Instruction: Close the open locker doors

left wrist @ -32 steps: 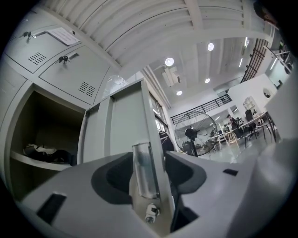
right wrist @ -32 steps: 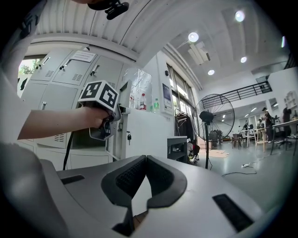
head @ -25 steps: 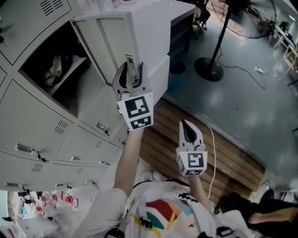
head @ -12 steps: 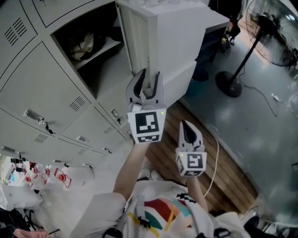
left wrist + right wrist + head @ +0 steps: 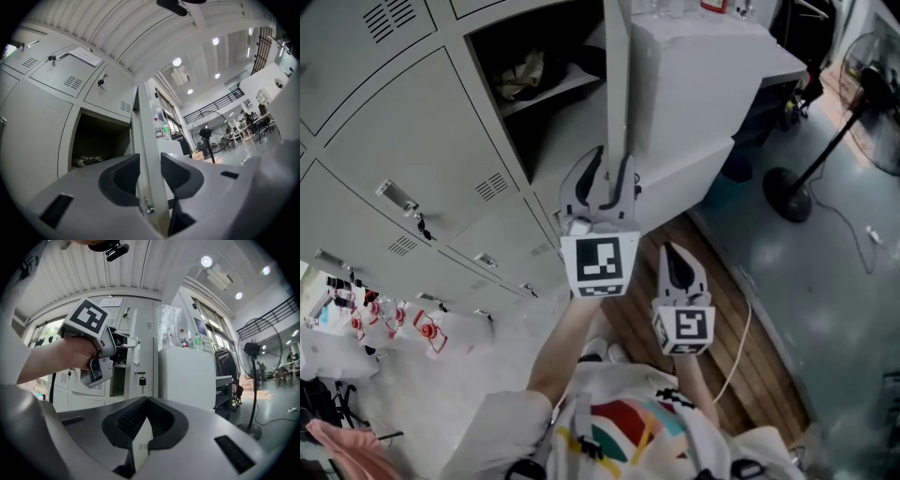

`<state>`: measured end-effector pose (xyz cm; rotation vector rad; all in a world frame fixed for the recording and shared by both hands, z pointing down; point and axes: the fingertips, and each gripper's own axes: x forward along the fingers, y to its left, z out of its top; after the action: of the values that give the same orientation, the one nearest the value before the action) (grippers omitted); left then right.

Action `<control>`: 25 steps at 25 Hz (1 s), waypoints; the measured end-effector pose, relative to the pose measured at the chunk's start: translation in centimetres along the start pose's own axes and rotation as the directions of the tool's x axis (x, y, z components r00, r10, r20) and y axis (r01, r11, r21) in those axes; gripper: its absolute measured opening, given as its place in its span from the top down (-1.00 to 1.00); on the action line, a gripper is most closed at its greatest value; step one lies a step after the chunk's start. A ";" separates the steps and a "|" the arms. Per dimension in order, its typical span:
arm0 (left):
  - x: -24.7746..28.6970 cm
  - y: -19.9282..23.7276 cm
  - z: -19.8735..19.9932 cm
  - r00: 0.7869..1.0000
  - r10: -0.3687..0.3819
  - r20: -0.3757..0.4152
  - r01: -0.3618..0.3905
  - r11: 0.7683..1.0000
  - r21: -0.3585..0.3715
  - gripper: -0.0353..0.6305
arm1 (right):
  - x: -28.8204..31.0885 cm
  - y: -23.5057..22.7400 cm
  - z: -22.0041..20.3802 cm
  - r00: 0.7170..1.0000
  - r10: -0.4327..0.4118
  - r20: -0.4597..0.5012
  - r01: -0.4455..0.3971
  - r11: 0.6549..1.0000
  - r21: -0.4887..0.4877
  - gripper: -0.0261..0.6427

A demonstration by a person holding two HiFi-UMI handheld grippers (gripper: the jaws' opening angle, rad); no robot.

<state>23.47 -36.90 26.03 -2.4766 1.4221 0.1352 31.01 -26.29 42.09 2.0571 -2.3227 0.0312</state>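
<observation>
One grey locker door point(image 5: 617, 66) stands open, edge-on in the head view, beside its dark compartment point(image 5: 539, 103) that holds some cloth. My left gripper point(image 5: 607, 167) reaches up to the door's lower free edge. In the left gripper view that door point(image 5: 144, 122) runs between the jaws of the left gripper point(image 5: 150, 161); they have just been closing and both pads touch it. My right gripper point(image 5: 672, 253) hangs lower right, apart from the lockers, with the jaws of the right gripper point(image 5: 146, 401) shut on nothing. From there the left gripper point(image 5: 123, 339) shows at the door point(image 5: 145, 357).
Closed grey lockers point(image 5: 394, 141) fill the left. A white cabinet point(image 5: 694, 75) with bottles on top stands right of the open door. A standing fan point(image 5: 797, 187) and a cable lie on the grey floor. Wooden boards point(image 5: 712, 309) run underfoot; bags point(image 5: 394, 319) sit lower left.
The door, earlier showing its inner face, now stands edge-on. My left gripper has gone onto its edge and narrowed its jaws. The right gripper keeps its place in the picture.
</observation>
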 end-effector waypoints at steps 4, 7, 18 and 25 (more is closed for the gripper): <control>-0.7 2.6 -0.4 0.998 0.061 -0.004 -0.061 0.998 0.007 0.52 | 0.7 1.0 -0.1 1.000 0.026 -0.006 -0.026 1.000 -0.006 0.90; -0.9 4.9 -0.7 0.994 0.110 -0.012 -0.110 0.994 0.011 0.52 | 1.2 1.6 0.0 0.999 0.036 -0.003 -0.036 0.999 -0.011 0.90; -0.8 11.6 -1.4 0.969 0.245 -0.021 -0.243 0.968 0.068 0.29 | 3.9 3.6 0.2 0.998 0.068 -0.004 -0.068 0.998 -0.009 0.90; -0.6 15.0 -2.8 0.950 0.308 -0.059 -0.302 0.949 0.088 0.16 | 5.7 4.7 0.0 0.996 0.089 -0.018 -0.089 0.996 -0.011 0.90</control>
<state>10.08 -44.32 25.94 -2.2038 1.7989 0.0516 25.65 -31.33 42.34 1.9393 -2.3967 0.0375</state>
